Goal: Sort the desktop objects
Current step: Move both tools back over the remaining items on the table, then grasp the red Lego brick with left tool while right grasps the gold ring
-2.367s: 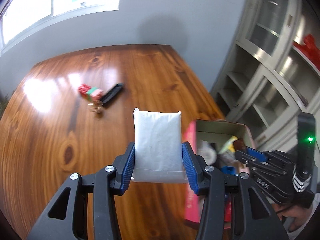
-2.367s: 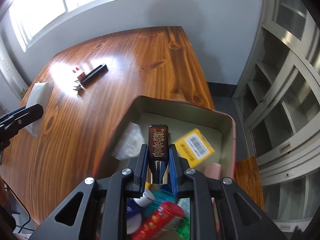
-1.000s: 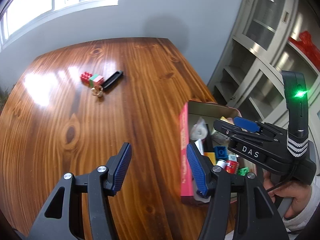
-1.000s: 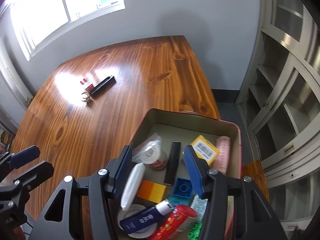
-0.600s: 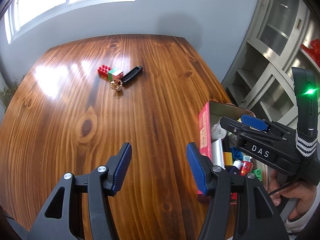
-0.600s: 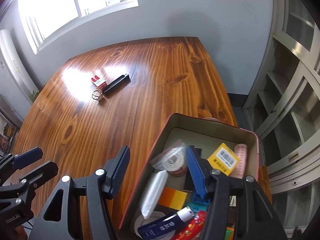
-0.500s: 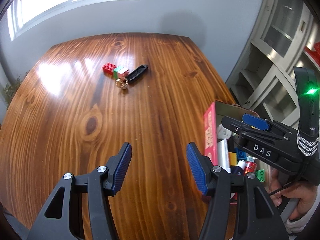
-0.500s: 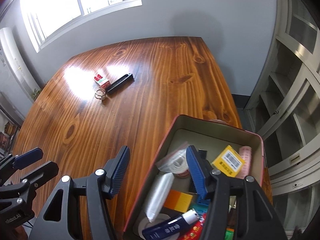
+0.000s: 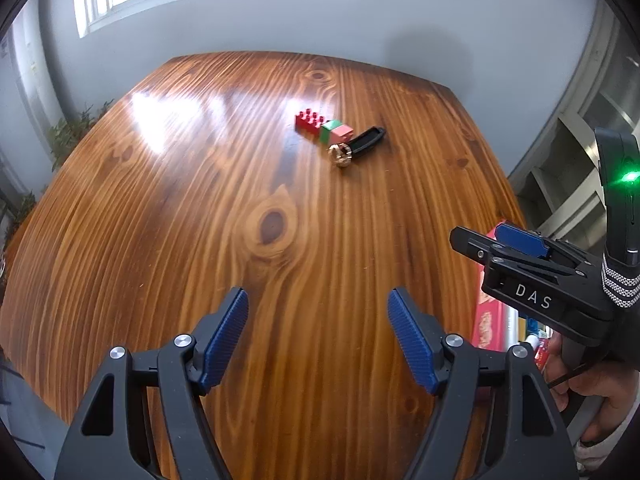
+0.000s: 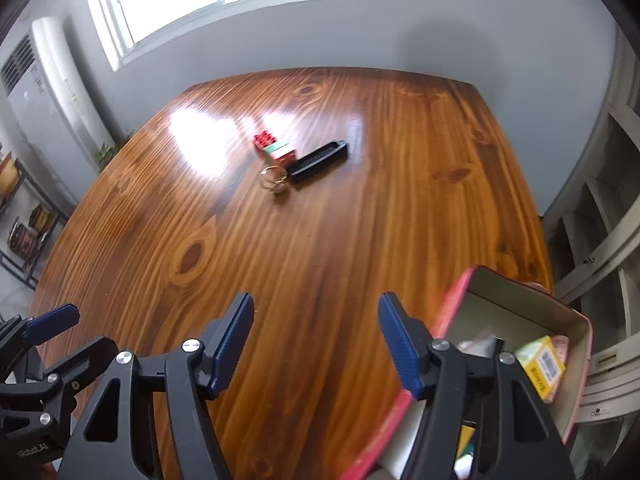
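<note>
Remaining items: red brick (image 10: 264, 139), green-pink block (image 10: 282, 152), ring (image 10: 273, 178), black comb (image 10: 319, 161), clustered and touching, well beyond the tin (image 10: 576, 364). Risk: gripping one knocks its neighbours. Left gripper (image 9: 318, 336) and right gripper (image 10: 316, 340): empty, jaws opening, angled down over bare table (image 10: 400, 216).

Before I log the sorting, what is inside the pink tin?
The pink tin holds a yellow barcoded box and a clear wrapper; the right gripper, jaws opening and empty, covers the rest.
</note>
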A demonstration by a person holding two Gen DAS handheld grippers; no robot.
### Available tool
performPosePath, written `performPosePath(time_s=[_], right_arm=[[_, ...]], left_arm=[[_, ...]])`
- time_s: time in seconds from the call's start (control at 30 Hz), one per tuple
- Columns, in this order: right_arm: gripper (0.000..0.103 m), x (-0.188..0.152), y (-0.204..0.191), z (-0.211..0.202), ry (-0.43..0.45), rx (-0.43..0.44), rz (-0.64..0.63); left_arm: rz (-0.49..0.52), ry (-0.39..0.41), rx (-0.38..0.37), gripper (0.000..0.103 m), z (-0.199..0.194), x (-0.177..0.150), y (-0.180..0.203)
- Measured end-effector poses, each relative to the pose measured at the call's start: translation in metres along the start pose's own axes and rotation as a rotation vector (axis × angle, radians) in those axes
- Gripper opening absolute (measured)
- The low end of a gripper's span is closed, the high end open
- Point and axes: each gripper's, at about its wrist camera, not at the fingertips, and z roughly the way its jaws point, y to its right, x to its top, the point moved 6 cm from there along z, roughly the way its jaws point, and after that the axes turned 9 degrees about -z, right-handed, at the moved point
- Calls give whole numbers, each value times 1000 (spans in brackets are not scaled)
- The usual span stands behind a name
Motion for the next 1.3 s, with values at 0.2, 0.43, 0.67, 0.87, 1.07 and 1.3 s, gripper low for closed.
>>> performPosePath(time_s=[0.2, 0.43, 0.67, 0.87, 1.07, 1.3], right_arm=[[69, 0, -4, 11, -28, -7, 5], [71, 6, 5, 17, -27, -44, 36], [72, 9, 31, 25, -35, -82, 133], [72, 31, 46, 37, -19, -108, 182], [72, 48, 51, 48, -12, -122, 223], [74, 52, 56, 62, -30, -143, 267]], left_arm=[[-4, -23, 4, 76, 11, 5, -9], [-6, -39, -14, 76, 31, 21, -16], [7, -85, -61, 76, 69, 47, -11], [38, -104, -88, 76, 106, 83, -3], [20, -131, -123, 76, 153, 129, 12], [-24, -139, -127, 76, 202, 175, 27]])
